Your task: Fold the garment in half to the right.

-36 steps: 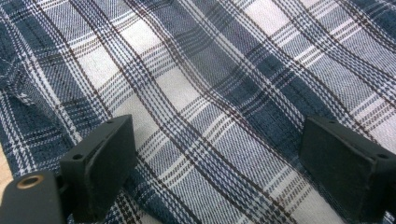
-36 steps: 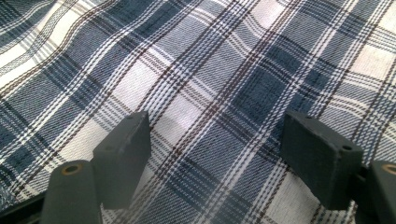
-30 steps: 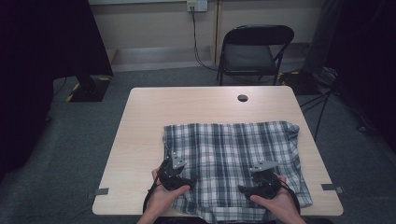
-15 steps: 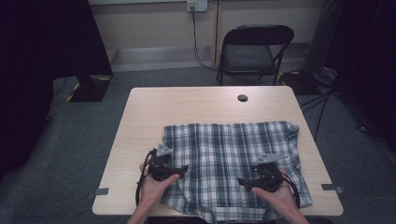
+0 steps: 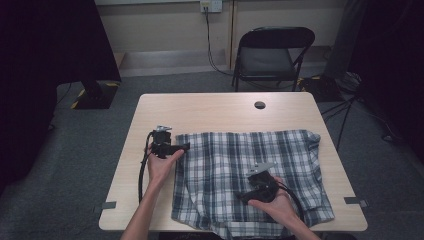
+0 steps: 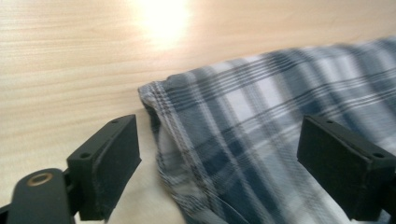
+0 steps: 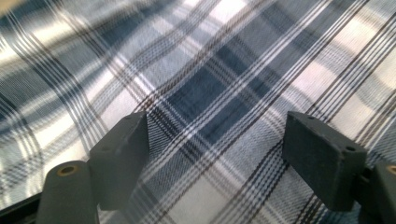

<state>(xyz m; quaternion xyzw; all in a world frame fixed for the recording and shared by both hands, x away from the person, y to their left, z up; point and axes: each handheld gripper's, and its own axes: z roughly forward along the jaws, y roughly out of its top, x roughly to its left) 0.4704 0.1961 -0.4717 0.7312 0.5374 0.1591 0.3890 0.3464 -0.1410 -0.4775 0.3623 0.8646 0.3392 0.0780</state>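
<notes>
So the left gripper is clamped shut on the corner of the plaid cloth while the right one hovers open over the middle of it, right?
Not quite. The left gripper is not clamped: in the left gripper view its jaws stand wide apart, with the corner of the plaid cloth lying loose between them. The rest holds: the right gripper is open over the cloth's middle.

I see the cloth (image 5: 250,170) as a thin woven cotton-like fabric, matt, in a blue, white and dark plaid, its weave fine enough to show in my right gripper view (image 7: 210,93); the hem at its corner (image 6: 154,93) is stitched and slightly puckered. The table (image 5: 210,110) looks like pale wood-grain laminate, smooth, with a soft sheen that throws back a bright glare (image 6: 163,18). My grippers' pads (image 6: 109,163) are matt black plastic with a slightly grainy face. The chair (image 5: 272,50) looks like dark painted metal, faintly glossy.
</notes>
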